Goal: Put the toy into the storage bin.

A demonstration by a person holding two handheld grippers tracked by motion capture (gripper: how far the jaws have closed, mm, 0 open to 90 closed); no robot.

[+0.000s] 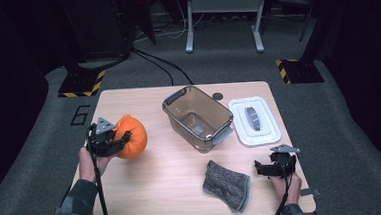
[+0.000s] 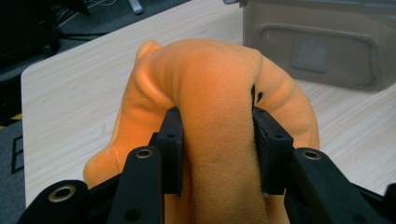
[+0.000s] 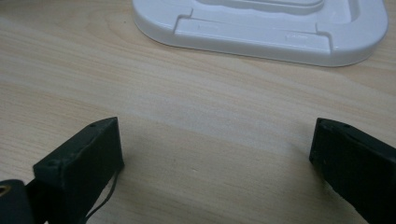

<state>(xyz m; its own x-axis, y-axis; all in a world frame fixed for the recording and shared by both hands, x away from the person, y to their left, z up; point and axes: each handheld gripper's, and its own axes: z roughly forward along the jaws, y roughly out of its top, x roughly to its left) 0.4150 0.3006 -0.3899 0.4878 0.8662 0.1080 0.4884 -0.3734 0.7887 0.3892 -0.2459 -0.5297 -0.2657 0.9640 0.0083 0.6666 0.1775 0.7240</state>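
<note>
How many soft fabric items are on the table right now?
2: an orange plush toy at the table's left, clamped in the left gripper, and a grey knitted cloth lying near the front edge beside the right gripper.

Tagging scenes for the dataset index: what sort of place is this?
Probably a lab or recording workspace, not a home. A lone wooden table stands on grey carpet, hazard-striped black bases flank it, and loose cables trail across the floor toward a metal frame behind. The surroundings are dark.
</note>
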